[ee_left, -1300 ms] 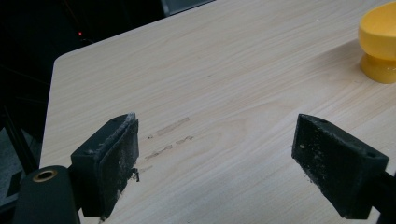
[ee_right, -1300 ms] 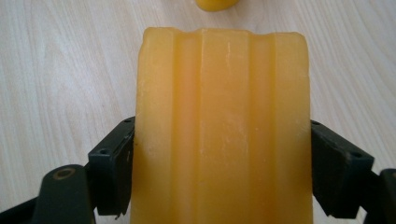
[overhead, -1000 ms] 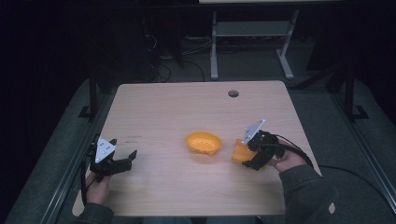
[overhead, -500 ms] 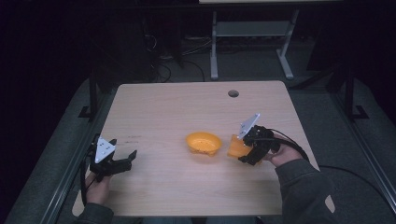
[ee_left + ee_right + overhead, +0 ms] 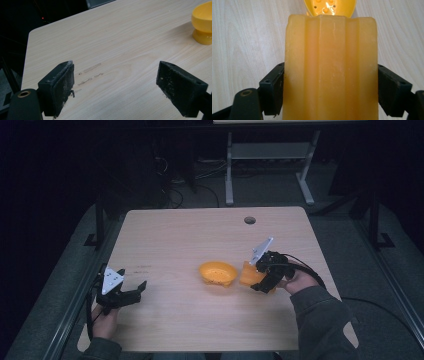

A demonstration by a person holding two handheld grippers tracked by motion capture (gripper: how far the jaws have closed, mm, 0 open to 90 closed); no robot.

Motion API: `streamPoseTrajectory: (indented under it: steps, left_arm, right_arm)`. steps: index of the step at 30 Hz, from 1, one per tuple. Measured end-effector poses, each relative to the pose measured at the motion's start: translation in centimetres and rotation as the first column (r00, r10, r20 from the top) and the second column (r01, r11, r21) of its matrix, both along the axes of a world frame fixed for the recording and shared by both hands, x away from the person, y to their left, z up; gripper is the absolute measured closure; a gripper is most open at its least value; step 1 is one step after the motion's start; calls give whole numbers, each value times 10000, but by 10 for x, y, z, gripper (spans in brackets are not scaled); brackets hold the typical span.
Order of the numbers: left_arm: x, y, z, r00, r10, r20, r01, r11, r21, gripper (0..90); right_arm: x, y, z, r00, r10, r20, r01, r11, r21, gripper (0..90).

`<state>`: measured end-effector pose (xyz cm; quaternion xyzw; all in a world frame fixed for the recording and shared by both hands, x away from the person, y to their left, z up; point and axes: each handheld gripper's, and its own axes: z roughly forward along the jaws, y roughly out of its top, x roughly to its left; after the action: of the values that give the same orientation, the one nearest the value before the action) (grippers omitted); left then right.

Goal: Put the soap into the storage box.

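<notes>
L gripper (image 5: 131, 293) rests near the table's front-left edge, jaws wide apart w/ nothing between them. R gripper (image 5: 264, 276) is clamped on an orange block (image 5: 248, 274), held just beside the yellow bowl (image 5: 218, 272) at mid-table; judging by that, the pickup is done and what's left is prob. getting the block over and into the bowl, then letting go. Surface is a pale wood table (image 5: 200, 232) w/ a cable hole (image 5: 250, 220) near the far edge; beyond it, dark room, grey floor, white desk frame (image 5: 265, 160) and loose cables.
</notes>
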<state>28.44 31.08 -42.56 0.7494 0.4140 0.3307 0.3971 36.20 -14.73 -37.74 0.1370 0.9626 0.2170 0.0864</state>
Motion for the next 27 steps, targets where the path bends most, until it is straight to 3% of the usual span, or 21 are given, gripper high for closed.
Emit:
streamPoseTrajectory:
  steps: [27]
  left_arm:
    - [0,0,1,10000,-17,24,17,10000,37,141]
  right_arm:
    - [21,11,7,9996,70,-258,-71,10000,-34,206]
